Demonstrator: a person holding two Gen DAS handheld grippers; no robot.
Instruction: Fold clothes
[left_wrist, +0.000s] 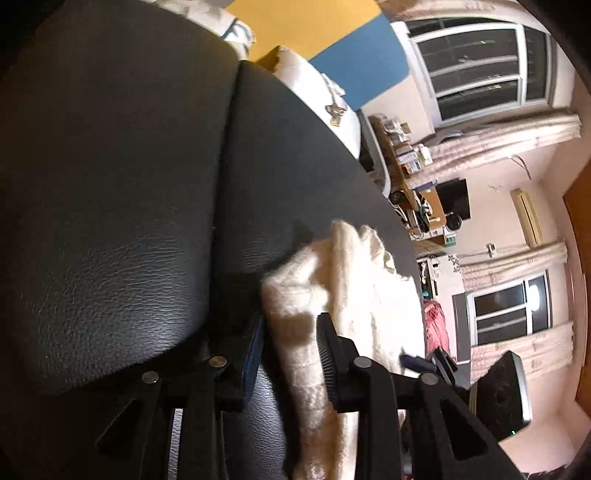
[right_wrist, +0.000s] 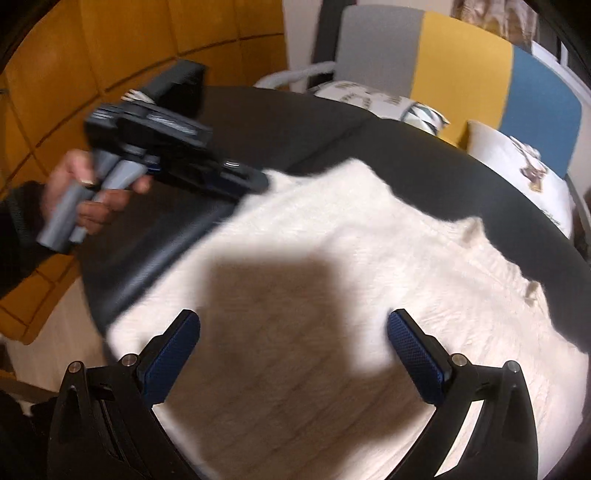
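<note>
Blue-padded fingers (right_wrist: 173, 354) of the right gripper (right_wrist: 293, 354) stand wide apart, holding nothing, just above the white fluffy garment (right_wrist: 332, 229), probably ready to take an edge for folding. This garment lies spread on the black leather sofa (left_wrist: 110, 184). At its far corner the left gripper (left_wrist: 288, 347) is closed on a bunched fold, so it can be lifted. Two pillows (right_wrist: 524, 173) rest beyond the garment; nothing blocks it

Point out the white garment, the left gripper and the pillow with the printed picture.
white garment (right_wrist: 424, 258): right wrist view, on its lit fuzzy middle.
left gripper (right_wrist: 258, 182): right wrist view, at the fingertips by the garment's edge.
printed pillow (right_wrist: 498, 155): right wrist view, on its plain cream face.
</note>
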